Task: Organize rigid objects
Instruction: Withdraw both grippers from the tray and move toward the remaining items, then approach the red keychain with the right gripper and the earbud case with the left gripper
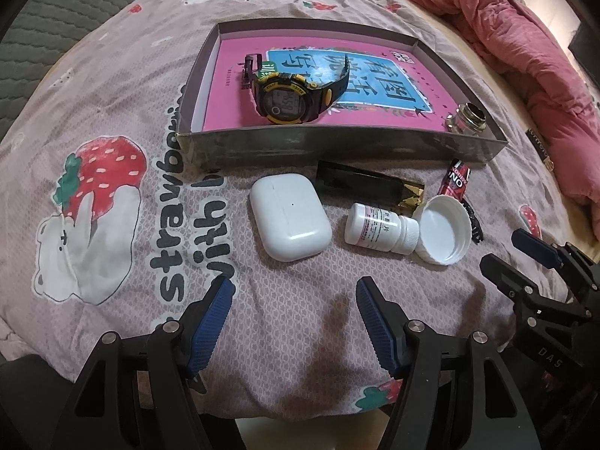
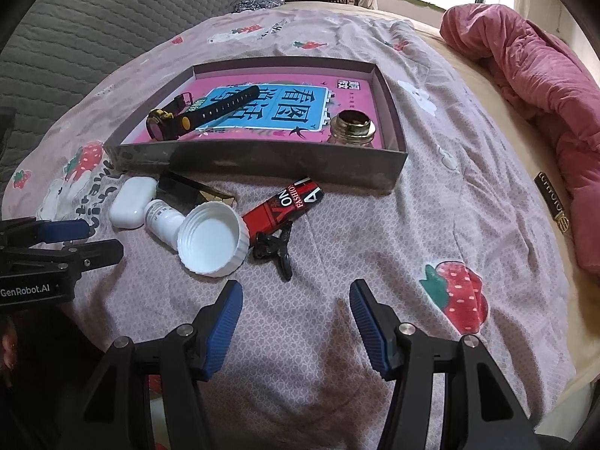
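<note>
Soft daylight, sharp, fisheye-warped edges

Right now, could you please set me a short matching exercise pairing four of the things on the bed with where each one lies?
Things:
1. watch
2. brass fitting
3. earbud case
4. white cap

Places:
A. on the blanket, against the pill bottle
B. the box's near right corner
C. on the blanket, left of the bottle
D. on the book in the box

Pairs: 1-D, 2-B, 3-C, 4-A

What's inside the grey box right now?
Inside the shallow grey cardboard box lie a pink and blue book, a black and yellow digital wristwatch on it, and a brass-capped metal fitting. Anything under the book is hidden.
</note>
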Available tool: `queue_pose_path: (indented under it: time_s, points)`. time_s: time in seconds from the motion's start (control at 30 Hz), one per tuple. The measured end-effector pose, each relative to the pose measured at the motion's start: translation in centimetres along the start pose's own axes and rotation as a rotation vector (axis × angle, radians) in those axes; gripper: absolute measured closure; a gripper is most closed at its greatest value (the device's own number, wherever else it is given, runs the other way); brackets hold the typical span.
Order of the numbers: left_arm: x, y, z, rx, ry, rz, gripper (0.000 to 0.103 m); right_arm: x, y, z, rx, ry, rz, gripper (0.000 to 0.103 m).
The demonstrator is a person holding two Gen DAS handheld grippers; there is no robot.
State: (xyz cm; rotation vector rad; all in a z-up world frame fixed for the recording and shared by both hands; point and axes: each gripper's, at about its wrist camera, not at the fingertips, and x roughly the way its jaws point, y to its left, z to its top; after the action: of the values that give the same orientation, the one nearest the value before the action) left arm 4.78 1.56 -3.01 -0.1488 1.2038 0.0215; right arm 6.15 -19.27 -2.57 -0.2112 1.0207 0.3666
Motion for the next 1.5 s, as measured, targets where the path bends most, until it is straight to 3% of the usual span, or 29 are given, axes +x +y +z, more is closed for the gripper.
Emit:
queue_pose_path:
  time_s: [0.63, 1.1, 1.5]
  points:
    - [1.3, 0.4, 1.4, -0.013, -0.023, -0.001, 0.033, 2.8, 0.5, 0.9, -0.032, 0.009, -0.005, 0.044]
    - [2.4, 0.3, 2.3, -0.017, -0.027, 0.007, 0.033, 3.8, -0.4, 1.7, 0.049, -0.003, 0.031, 0.044]
    - [3.1, 0.6, 3.2, -0.039, -0.039, 0.018, 0.033, 3.9, -1.4, 1.9, 0.069, -0.010, -0.012, 0.058]
